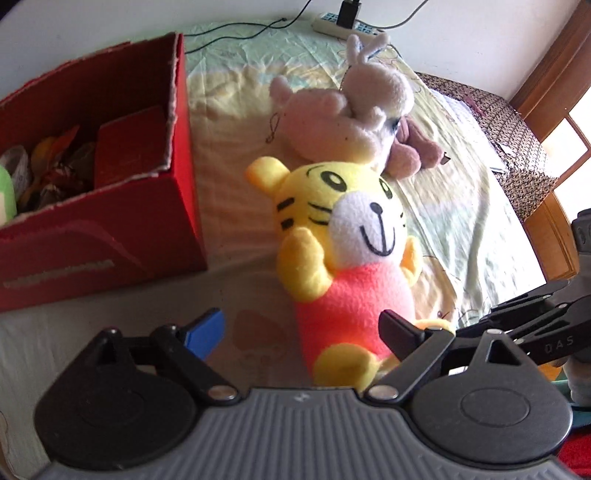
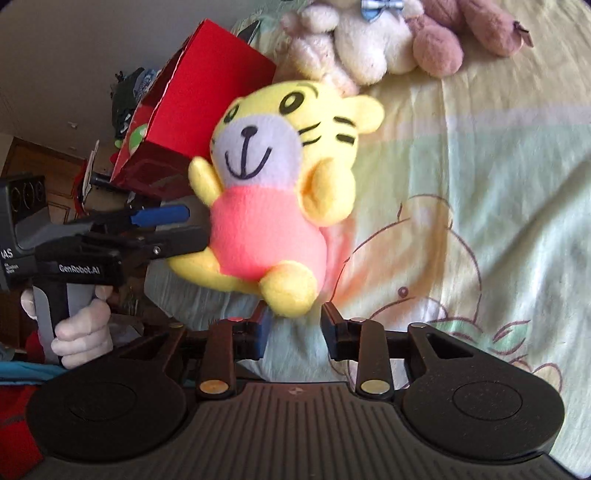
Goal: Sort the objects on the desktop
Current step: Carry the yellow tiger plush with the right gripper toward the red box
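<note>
A yellow tiger plush (image 1: 340, 254) in a pink shirt is held up above the bed sheet; it also shows in the right wrist view (image 2: 273, 206). My right gripper (image 2: 293, 325) is shut on its yellow foot. My left gripper (image 1: 303, 328) is open, its fingers either side of the plush's lower body, and it shows at the left of the right wrist view (image 2: 184, 229). A red cardboard box (image 1: 110, 192) holding several items stands to the left, also seen in the right wrist view (image 2: 199, 110).
A pink and white rabbit plush (image 1: 351, 110) and a mauve plush (image 1: 410, 147) lie behind the tiger on the sheet (image 1: 461, 206). A power strip (image 1: 343, 22) with cables lies at the far edge. A patterned blanket (image 1: 509, 129) lies at right.
</note>
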Tool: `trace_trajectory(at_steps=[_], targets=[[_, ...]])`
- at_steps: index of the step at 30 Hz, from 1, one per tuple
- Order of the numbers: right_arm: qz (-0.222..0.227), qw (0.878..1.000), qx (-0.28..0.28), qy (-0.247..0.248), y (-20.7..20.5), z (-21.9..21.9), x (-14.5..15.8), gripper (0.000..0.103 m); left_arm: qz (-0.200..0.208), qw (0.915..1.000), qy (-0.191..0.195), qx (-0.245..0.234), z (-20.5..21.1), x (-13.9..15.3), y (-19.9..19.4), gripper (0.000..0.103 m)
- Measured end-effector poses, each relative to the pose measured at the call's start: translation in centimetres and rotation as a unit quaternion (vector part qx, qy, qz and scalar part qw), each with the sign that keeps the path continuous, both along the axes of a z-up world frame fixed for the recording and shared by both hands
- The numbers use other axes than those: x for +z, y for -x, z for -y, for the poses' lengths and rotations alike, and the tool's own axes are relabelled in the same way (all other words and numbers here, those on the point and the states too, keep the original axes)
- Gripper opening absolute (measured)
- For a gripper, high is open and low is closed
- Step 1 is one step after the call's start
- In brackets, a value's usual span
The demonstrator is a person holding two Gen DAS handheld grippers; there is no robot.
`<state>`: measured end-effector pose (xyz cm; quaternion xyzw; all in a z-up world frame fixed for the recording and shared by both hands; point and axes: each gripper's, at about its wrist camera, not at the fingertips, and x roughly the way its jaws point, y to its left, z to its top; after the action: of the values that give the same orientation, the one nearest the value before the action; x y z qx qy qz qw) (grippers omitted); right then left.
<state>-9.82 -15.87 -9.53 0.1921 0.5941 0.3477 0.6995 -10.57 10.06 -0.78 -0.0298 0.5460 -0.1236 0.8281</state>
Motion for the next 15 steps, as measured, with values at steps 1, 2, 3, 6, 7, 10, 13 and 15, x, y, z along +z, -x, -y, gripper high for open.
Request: trace_trajectory(at_steps=[1,2,3,6,7,10,13,15], targets=[[0.002,1.0,-0.012,-0.003,-0.5,0.5,0.2,0.047,-0.004,0.9999,0.011,0.004,-0.1,-0.3,-0.3,0.092],[0.006,1.0,-0.024,-0.01,-1.0,0.9,0.5,0.053,-0.006,0.9997,0.023,0.005,0.0,-0.5,-0.6,0.091],[0.012,0.999,-0.04,-0.018,-1.4,1.2,0.9,0.057,-0.005,0.9995,0.029,0.008,0.1,-0.6,-0.8,0.091],[0.024,0.996,-0.074,-0.044,-2.5,2.6,1.7,0.061,-0.007,0.9987,0.048,0.014,0.6,-1.1,-1.9,0.092],[0.029,0.995,-0.089,-0.046,-2.7,2.8,1.6,0.064,-0.011,0.9983,0.054,0.018,0.6,-1.4,-2.3,0.092],[0.042,0.992,-0.112,-0.034,-4.3,0.6,1.0,0.068,-0.023,0.9969,0.069,0.029,0.7,-2.4,-3.0,0.086],[0.02,0.992,-0.119,-0.047,-5.9,-1.2,-0.4,0.068,-0.031,0.9951,0.088,0.032,0.9,-3.2,-3.7,0.081],[0.004,0.991,-0.129,-0.045,-6.2,-1.8,-1.2,0.068,-0.034,0.9945,0.094,0.031,1.3,-3.5,-3.8,0.078]])
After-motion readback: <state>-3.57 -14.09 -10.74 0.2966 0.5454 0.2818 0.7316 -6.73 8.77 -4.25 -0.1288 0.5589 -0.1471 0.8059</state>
